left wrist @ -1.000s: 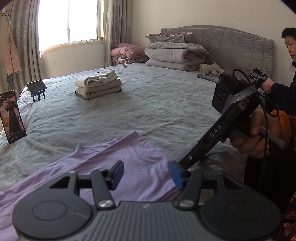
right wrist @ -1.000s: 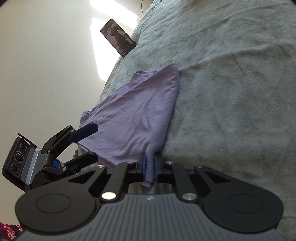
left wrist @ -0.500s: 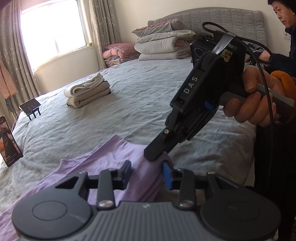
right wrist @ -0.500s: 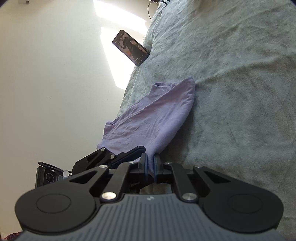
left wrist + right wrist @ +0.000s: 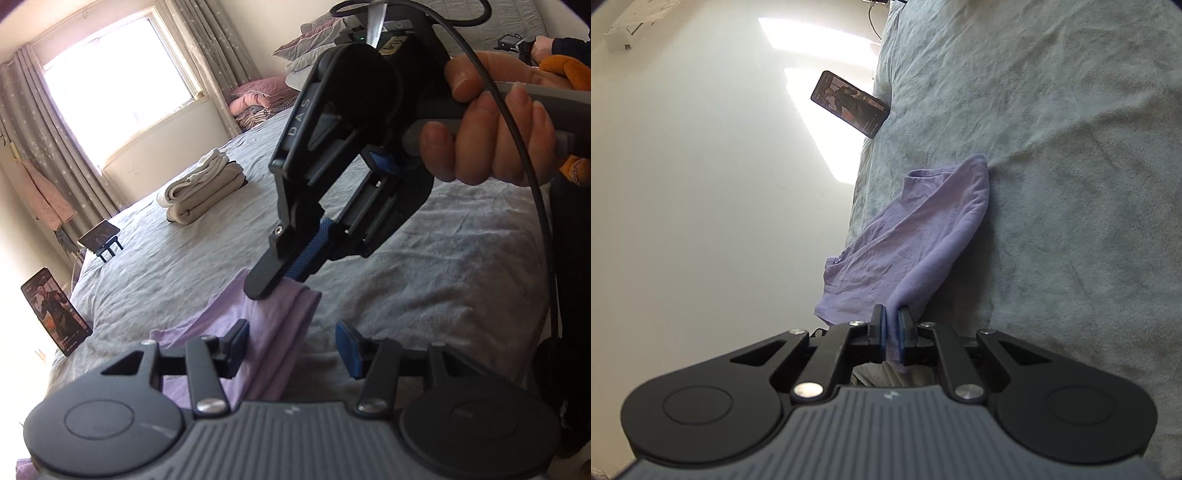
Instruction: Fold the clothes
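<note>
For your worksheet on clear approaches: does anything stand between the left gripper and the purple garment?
Nothing visible does. The garment already hangs between the left gripper's opening jaws, untouched by its pads. The right gripper grips the cloth just beyond.

Right tool (image 5: pixel 892 326) pinched tight on a fold of the lilac shirt (image 5: pixel 916 236), blue pads pressing the cloth from both sides. Shirt stretches away from the tool across the grey-green bed cover (image 5: pixel 1052 147), bunched and creased, one part hanging over the bed edge. Phone (image 5: pixel 849 103) with lit screen stands at the bed edge beyond the shirt. Pale floor (image 5: pixel 701 184) with sunlit patches.
</note>
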`<state>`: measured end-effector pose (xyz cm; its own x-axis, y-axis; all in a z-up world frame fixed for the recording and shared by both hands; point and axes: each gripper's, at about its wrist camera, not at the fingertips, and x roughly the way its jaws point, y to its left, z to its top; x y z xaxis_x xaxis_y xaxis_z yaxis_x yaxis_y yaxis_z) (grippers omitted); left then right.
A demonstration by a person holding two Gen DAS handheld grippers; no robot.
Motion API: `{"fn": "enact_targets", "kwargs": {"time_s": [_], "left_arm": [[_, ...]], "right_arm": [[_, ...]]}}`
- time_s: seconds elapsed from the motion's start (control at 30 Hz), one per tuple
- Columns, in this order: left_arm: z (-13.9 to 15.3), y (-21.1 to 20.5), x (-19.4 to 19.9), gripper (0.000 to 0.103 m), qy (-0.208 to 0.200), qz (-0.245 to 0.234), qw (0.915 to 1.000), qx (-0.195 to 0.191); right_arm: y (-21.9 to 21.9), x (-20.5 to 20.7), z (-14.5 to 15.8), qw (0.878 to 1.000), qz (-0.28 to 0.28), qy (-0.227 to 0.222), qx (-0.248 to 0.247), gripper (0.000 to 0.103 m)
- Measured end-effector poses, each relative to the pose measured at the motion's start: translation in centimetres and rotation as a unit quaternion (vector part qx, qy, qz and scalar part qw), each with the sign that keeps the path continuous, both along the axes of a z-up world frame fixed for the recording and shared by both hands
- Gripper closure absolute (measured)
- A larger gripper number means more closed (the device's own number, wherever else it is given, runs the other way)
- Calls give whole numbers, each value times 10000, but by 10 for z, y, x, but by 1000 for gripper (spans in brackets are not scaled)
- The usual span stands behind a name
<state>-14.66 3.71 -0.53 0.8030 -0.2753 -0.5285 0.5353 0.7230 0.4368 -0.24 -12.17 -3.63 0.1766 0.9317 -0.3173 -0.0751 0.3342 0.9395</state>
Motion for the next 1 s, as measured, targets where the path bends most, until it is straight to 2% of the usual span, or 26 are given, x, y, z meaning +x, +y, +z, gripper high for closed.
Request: {"fn": "enact_targets", "kwargs": {"time_s": [0.07,0.13,0.2,0.23,0.43,0.53,0.6,0.73,0.8,0.83,0.87,0.9,1.0], "left_arm": [[-1,-4,2,55,-113,207,9997,40],[-3,-7,4,69,-228,393,9989,122],[-5,-9,5,92,-332,562,9976,218],[-5,-9,5,97,-334,633,9972,218],[-3,-4,6,98,-120,806,9966,90],[-3,-4,4,98,-117,817,9966,37],[-4,-5,4,98,-108,867,9962,17],[-4,-7,3,98,-75,969,9953,-18],[-5,-8,2,98,-41,1052,9944,-13],[-5,-8,2,98,-23,1096,9940,-10],[-5,-8,2,98,1,1153,9933,-7],[-6,-9,2,98,31,1209,9927,-5],[-5,-9,2,98,143,1350,9906,-166]], "right_arm": [[-1,-1,-1,9999,-28,86,86,93],[-3,-1,-2,9998,-70,140,116,93],[-6,-2,-3,9998,-92,161,90,93],[-7,-2,-4,9998,-94,158,62,93],[-17,3,-8,9984,-357,-28,-431,85],[-19,12,-16,9963,-537,-11,-674,60],[-14,21,-18,9964,-529,-46,-663,60],[4,39,-14,9922,-575,-553,-961,60],[12,46,-16,9889,-569,-823,-1096,63],[16,49,-18,9869,-577,-948,-1169,73],[18,52,-20,9855,-596,-1031,-1206,90],[18,53,-24,9850,-626,-1065,-1202,98],[15,54,-30,9847,-743,-1107,-1121,99]]}}
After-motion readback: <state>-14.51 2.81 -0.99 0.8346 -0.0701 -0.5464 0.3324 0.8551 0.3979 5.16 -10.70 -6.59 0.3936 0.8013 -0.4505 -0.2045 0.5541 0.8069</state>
